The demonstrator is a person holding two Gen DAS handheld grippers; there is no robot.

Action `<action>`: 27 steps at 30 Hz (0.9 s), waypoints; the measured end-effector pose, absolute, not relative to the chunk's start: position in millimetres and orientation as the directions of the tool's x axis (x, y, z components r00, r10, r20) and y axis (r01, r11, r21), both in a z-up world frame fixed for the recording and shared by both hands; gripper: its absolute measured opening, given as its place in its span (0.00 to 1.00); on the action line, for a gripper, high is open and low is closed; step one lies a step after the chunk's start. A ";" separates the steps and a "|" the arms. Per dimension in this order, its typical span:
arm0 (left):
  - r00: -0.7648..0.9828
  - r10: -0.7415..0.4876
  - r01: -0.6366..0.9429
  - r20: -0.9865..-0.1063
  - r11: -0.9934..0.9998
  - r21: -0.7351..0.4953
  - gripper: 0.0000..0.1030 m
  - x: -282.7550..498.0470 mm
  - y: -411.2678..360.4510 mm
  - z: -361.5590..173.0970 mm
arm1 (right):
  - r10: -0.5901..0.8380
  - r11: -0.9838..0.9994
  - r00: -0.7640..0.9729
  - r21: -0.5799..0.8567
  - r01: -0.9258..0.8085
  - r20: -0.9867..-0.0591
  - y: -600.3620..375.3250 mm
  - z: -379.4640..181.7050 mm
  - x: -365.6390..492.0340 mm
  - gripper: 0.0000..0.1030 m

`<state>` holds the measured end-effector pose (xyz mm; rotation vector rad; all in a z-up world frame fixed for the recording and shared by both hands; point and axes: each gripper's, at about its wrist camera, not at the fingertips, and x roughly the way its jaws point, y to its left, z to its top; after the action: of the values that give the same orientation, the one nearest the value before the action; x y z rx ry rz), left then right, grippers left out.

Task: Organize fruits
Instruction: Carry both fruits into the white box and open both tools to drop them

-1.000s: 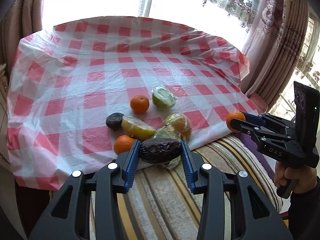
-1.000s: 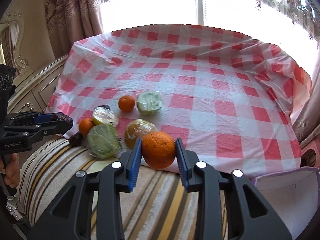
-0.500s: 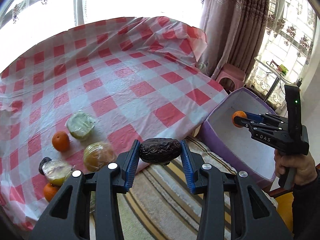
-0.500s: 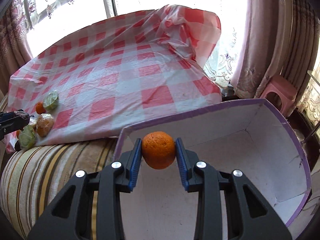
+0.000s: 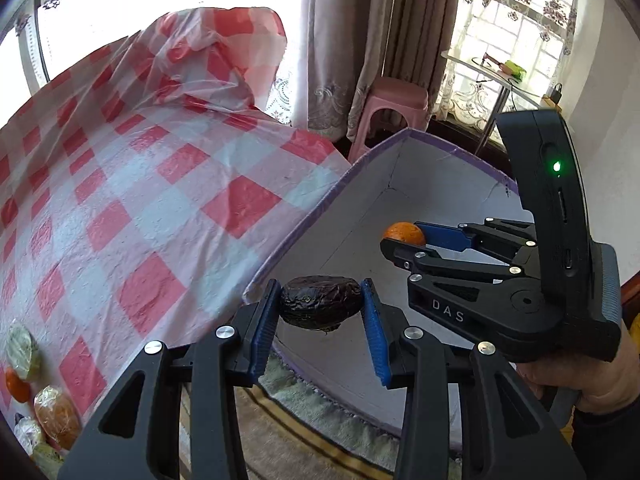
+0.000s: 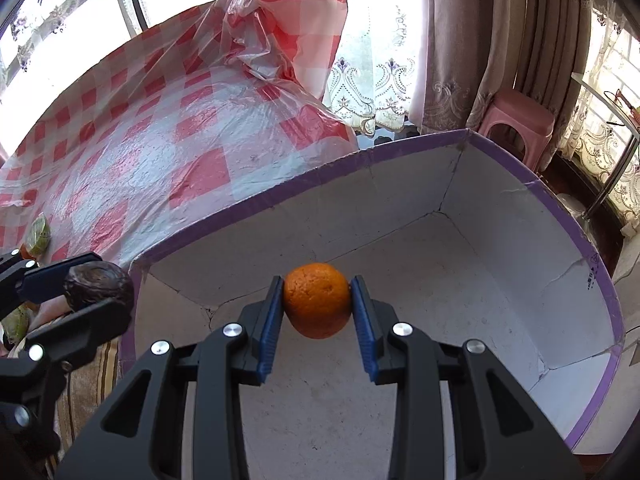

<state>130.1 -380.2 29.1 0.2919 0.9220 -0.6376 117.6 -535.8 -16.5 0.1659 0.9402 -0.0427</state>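
My left gripper (image 5: 320, 308) is shut on a dark wrinkled fruit (image 5: 320, 307) and holds it over the near left rim of a white box with a purple rim (image 5: 360, 164). My right gripper (image 6: 317, 302) is shut on an orange (image 6: 317, 300) and holds it above the inside of the box (image 6: 420, 256). The right gripper with its orange (image 5: 402, 233) also shows in the left wrist view, over the box. The left gripper's dark fruit (image 6: 98, 282) shows at the left of the right wrist view.
Several wrapped fruits and an orange (image 5: 16, 386) lie on the red-checked cloth (image 5: 132, 200) at the far left. A striped cushion (image 5: 288, 432) lies under the grippers. A pink stool (image 5: 394, 104) and curtains stand behind the box.
Both grippers have swung right, away from the fruit pile to the box. The right one holds its orange deeper over the box; the left one has reached the box's rim.
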 end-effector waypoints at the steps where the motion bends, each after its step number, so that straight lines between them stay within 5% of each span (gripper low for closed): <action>1: 0.431 -0.365 0.628 -0.825 0.778 -0.016 0.38 133.1 -386.7 21.8 | 0.028 0.987 0.583 0.114 0.112 -0.812 -534.5 -18.1 119.2 0.33; 18: 0.474 -0.220 0.589 -0.852 0.799 0.121 0.39 154.3 -398.0 -15.4 | -0.014 0.987 0.496 0.069 0.148 -0.868 -529.1 -37.5 130.0 0.35; 27: 0.465 -0.261 0.588 -0.846 0.806 0.074 0.42 154.5 -392.6 -10.5 | -0.036 0.983 0.506 0.061 0.174 -0.862 -535.2 -34.9 128.7 0.52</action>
<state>154.5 -392.6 -10.5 0.3833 0.9536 -0.5369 128.7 -535.2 -34.9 0.1467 1.0337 -0.1276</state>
